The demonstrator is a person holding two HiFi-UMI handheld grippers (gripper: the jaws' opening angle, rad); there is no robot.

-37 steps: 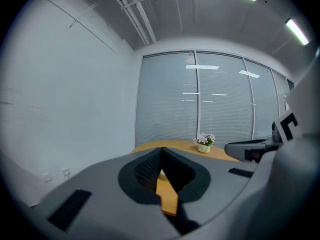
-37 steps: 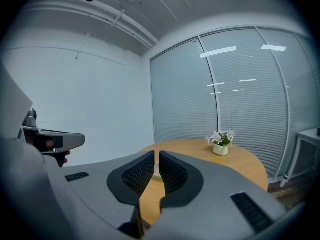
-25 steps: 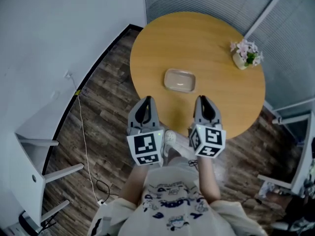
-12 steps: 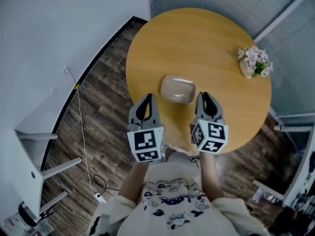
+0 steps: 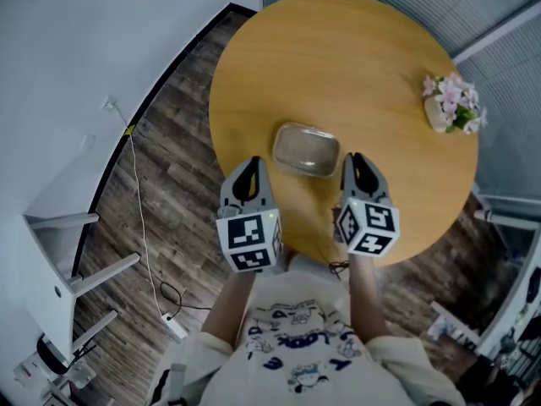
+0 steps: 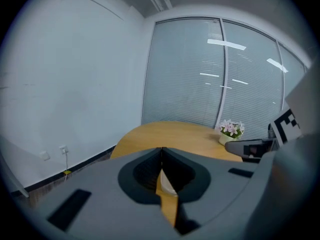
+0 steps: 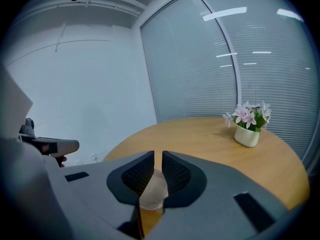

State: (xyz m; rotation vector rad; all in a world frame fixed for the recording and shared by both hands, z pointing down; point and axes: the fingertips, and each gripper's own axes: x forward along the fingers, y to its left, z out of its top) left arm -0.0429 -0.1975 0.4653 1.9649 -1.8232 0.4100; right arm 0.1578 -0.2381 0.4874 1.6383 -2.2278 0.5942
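Round table — clear dish; just ahead, between left gripper and right gripper

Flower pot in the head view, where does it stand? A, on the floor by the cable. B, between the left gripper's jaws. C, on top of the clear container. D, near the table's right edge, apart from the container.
D: the flower pot stands by the right rim of the table, well apart from the clear container.
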